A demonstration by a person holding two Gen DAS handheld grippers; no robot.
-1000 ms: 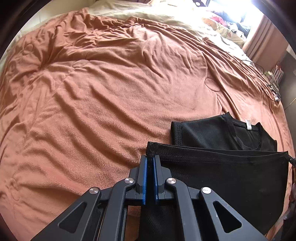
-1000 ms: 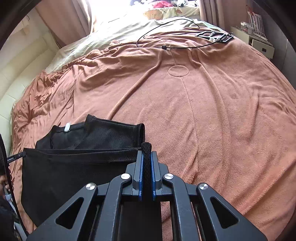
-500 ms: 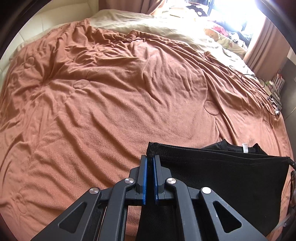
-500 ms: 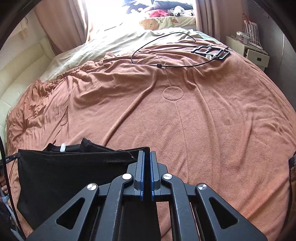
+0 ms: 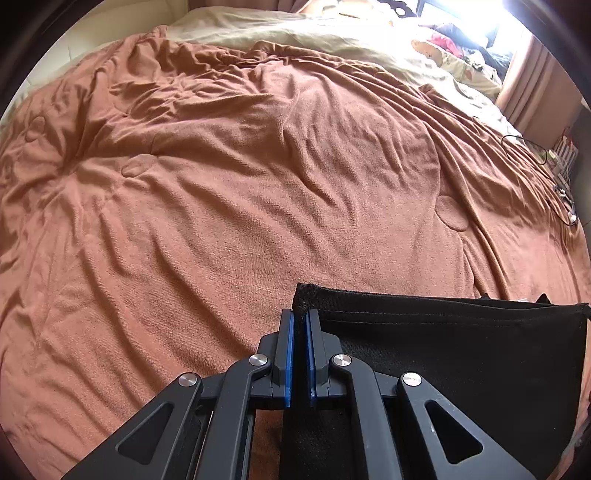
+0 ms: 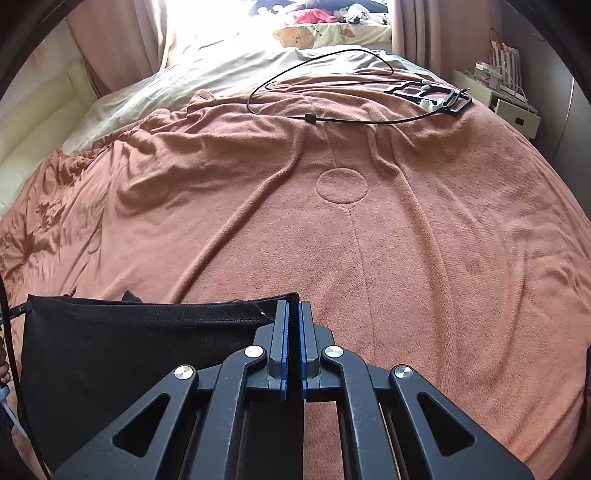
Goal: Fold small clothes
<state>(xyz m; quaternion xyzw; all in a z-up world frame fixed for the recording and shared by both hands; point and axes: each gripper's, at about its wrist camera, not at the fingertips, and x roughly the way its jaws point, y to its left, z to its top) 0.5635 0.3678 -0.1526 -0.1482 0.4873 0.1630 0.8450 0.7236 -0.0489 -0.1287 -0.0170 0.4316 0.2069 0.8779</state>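
Nearest to the cameras, both tools are clenched on one black garment (image 5: 443,354). The left gripper (image 5: 299,321) pinches the left top corner of the cloth between its blue pads, and a small bunch of the hem stands up just above the fingertips. The right gripper (image 6: 293,314) pinches the opposite top corner in the same way, with only a thin dark line of cloth between its pads. Between the two corners the stitched hem runs straight and tight, and the rest of the garment (image 6: 129,354) hangs down from it toward the cameras. Just behind this hem, a small dark part of the same garment peeks out and lies on the brown blanket (image 5: 229,206).

Beyond the hem, the blanket is wide and free of things on the left side, only wrinkled, with some round quilted marks. On the right side it is smoother and also free for a good way. Farther away a black cable (image 6: 321,92) makes a loop on the blanket, next to a flat black frame (image 6: 432,94). Behind the blanket's far edge lies a pale sheet (image 6: 207,77), then a patterned pillow (image 6: 325,33) under the bright window. A white bedside cabinet (image 6: 506,107) stands at the far right edge of the bed.
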